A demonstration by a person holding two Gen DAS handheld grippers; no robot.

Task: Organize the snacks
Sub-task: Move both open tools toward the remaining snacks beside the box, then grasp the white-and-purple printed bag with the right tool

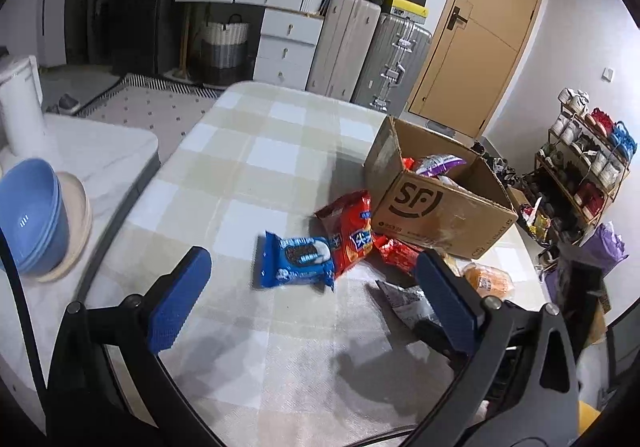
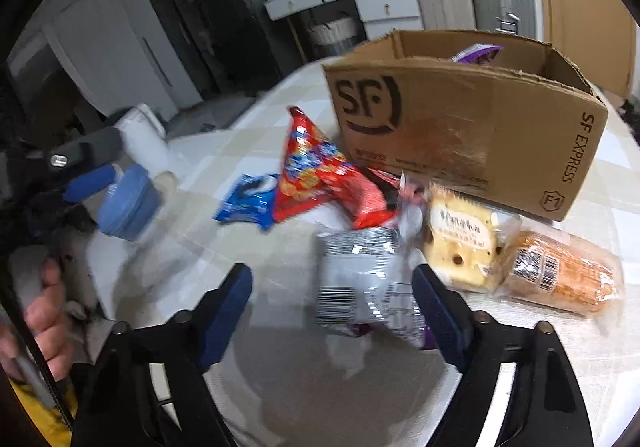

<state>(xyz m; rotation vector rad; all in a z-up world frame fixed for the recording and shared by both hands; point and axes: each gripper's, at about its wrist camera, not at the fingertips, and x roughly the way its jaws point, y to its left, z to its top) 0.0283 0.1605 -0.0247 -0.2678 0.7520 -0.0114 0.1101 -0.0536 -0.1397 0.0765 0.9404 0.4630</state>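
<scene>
An open SF cardboard box (image 1: pixel 440 209) (image 2: pixel 460 127) stands on the checked table, with a purple packet (image 1: pixel 438 163) inside. In front of it lie a blue cookie pack (image 1: pixel 296 263) (image 2: pixel 248 203), a red biscuit bag (image 1: pixel 350 231) (image 2: pixel 316 175), a smaller red packet (image 1: pixel 400 253), a silver packet (image 1: pixel 408 301) (image 2: pixel 364 283), a yellow cake pack (image 2: pixel 460 239) and an orange bread pack (image 2: pixel 560 275) (image 1: pixel 486 277). My left gripper (image 1: pixel 312 303) is open and empty, above the table near the blue pack. My right gripper (image 2: pixel 334 311) is open, its fingers either side of the silver packet.
Blue bowls (image 1: pixel 32 219) sit stacked on a white side surface at left, beside a white container (image 1: pixel 20 103). Suitcases (image 1: pixel 372 55), drawers and a door stand behind the table. A shoe rack (image 1: pixel 580 167) is at right. The checked tablecloth (image 1: pixel 248 151) stretches behind the snacks.
</scene>
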